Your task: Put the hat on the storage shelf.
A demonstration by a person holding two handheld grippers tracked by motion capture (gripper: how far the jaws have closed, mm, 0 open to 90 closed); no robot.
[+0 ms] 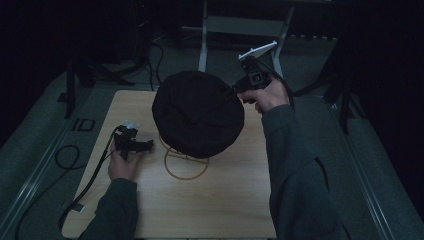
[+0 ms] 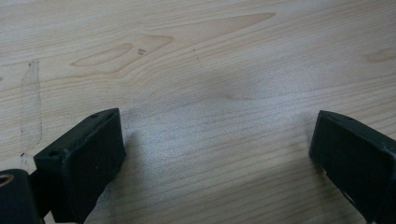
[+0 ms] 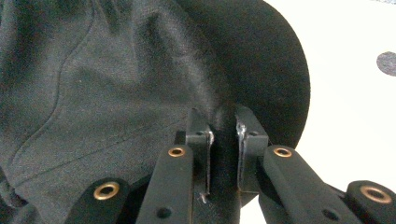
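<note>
over the pale wood surface, the right gripper jaws pinch the soft, light black cap at its stiffer brim, while the left gripper jaws gape empty.

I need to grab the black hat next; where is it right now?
In the high view the black hat sits mid-table over a wire stand, its right edge pinched by the right gripper.

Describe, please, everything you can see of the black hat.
The black hat is soft, dark woven fabric with stitched seams and a rounded brim. The right gripper is shut on its edge and holds it up over the wire stand on the wooden table. Whether it touches the stand cannot be told.
</note>
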